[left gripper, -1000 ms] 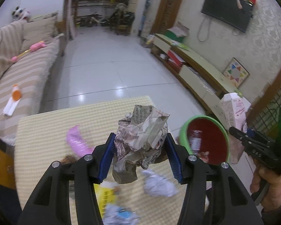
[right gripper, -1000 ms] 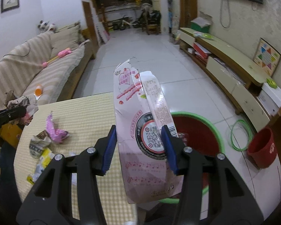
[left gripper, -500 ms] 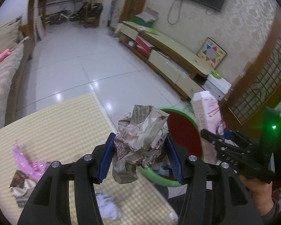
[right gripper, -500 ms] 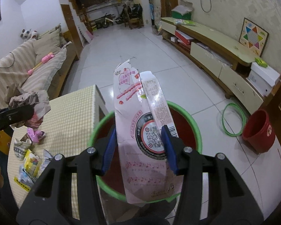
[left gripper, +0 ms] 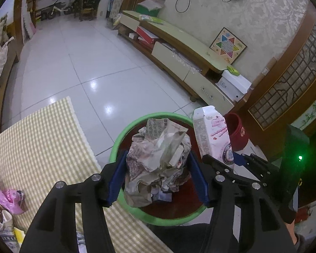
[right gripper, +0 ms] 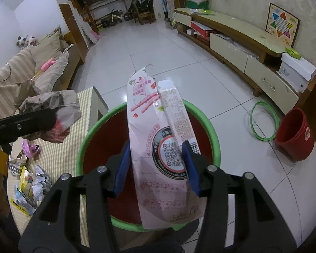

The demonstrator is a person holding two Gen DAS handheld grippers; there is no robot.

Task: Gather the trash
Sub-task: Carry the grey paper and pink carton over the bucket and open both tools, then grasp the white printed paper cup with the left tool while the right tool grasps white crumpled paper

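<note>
Now poised over the bin: left gripper (left gripper: 158, 176) with blue fingers (left gripper: 115, 181) clamped on a crumpled newspaper wad (left gripper: 158, 160), right gripper (right gripper: 155, 166) clamped on a torn pink carton (right gripper: 160, 147). Both loads hanging above the green-rimmed bin (right gripper: 213, 130), which stands on the floor just beside the worktop's (left gripper: 35, 143) right edge. Judged from the left wrist view, wad directly above the red interior, so only a release straight down needed; a few scraps visible at the bottom below it. Carton upright between the right fingers, long axis running up and away from them, lower end dipping toward the bin's near rim, upper torn end leaning toward the far rim; probably best tipped or lowered a little before letting go, lest that length catch the rim and topple out. Neither gripper clearly nearer the opening; the two close side by side, left fingers just beside the carton, so some risk of a knock if both let go together. More trash left on the worktop toward its near left corner: pink wrapper (left gripper: 4, 200), yellow packet (right gripper: 26, 179), crumpled white paper (right gripper: 41, 181). Well apart on the floor to the right, a small red bucket (right gripper: 295, 139) and a green hoop (right gripper: 263, 120), neither in the way.
</note>
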